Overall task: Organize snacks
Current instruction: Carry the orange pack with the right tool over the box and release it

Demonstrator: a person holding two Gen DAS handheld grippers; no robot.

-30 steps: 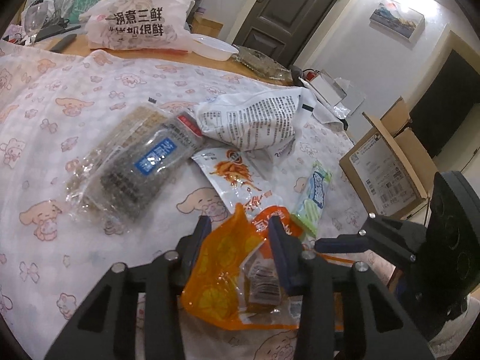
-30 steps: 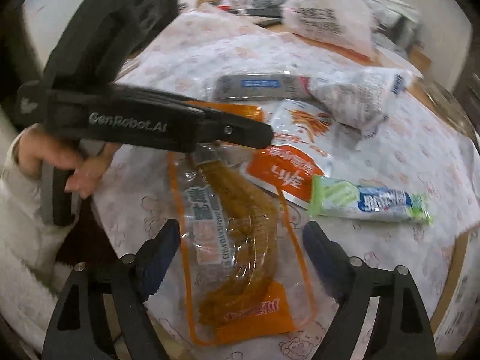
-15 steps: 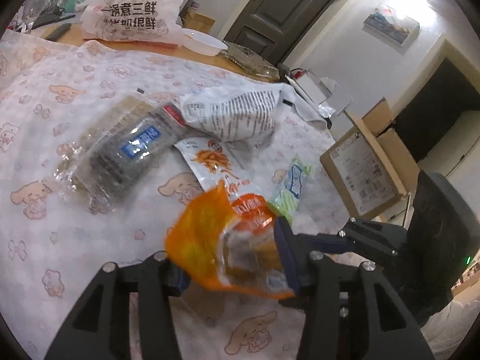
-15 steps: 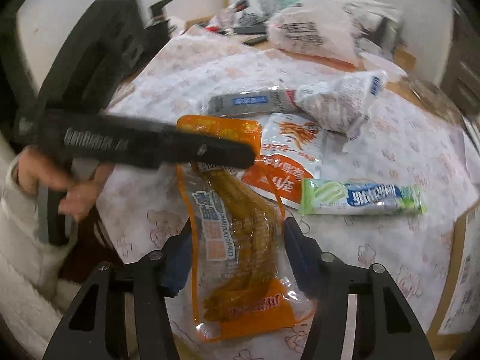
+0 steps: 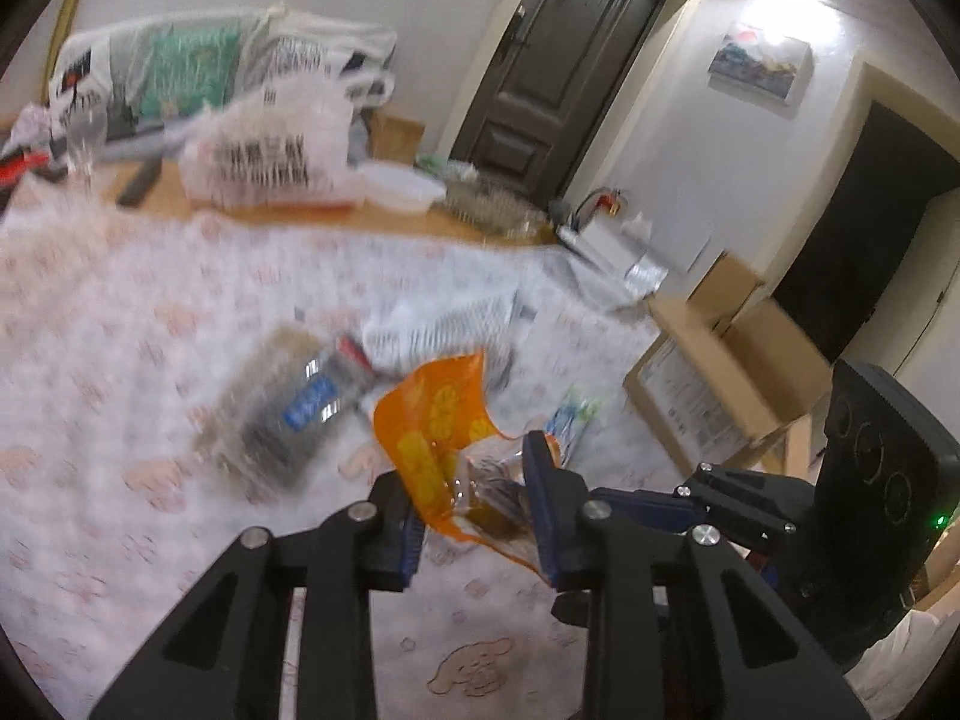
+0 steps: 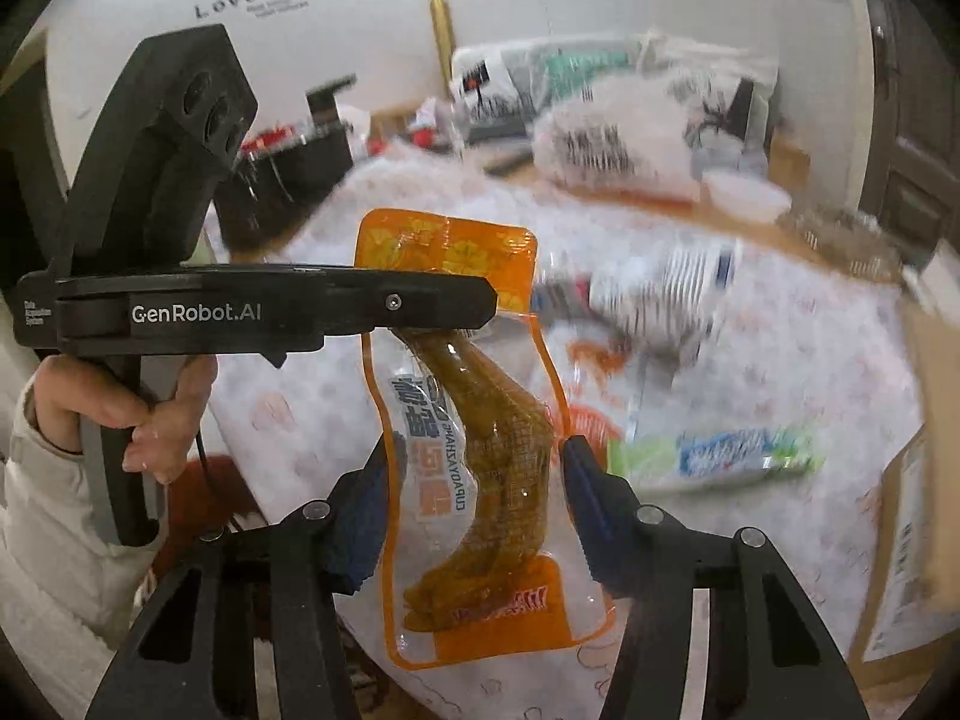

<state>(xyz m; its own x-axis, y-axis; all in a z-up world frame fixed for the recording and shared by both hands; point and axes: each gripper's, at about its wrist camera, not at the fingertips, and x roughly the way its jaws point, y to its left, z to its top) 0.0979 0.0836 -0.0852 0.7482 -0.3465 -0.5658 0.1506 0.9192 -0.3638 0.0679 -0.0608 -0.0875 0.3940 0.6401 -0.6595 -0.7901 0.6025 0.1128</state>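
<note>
Snack pouch (image 6: pixel 474 438), orange-edged with a clear window showing a brownish-yellow strip of food, now hangs off the table (image 6: pixel 780 360); a second ago it lay flat on the patterned cloth (image 5: pixel 120 390) with both tools only straddling it. In the right wrist view, reading left to right: a hand (image 6: pixel 120 414) in a pale fleecy sleeve grips the handle of the left gripper (image 5: pixel 474 504), whose black arm crosses the pouch's upper part at centre frame; its jaws are clenched on the crumpled top of the pouch, as the left wrist view shows at lower centre. The right gripper (image 6: pixel 474 480) has narrowed from wide open and is closing, its blue pads flanking the pouch's middle; contact on both sides looks likely, but I cannot confirm it. Judgement: the pick-up is done and the pouch is ready to be carried to wherever snacks are being gathered. Materials: the pouch is glossy, limp film, creasing where it is pinched. Farther right, blurred and on the cloth, lie a white printed bag (image 6: pixel 666 288) and a green-and-blue wrapped bar (image 6: pixel 720 456). A cardboard box (image 5: pixel 720 384) stands at the right edge.
</note>
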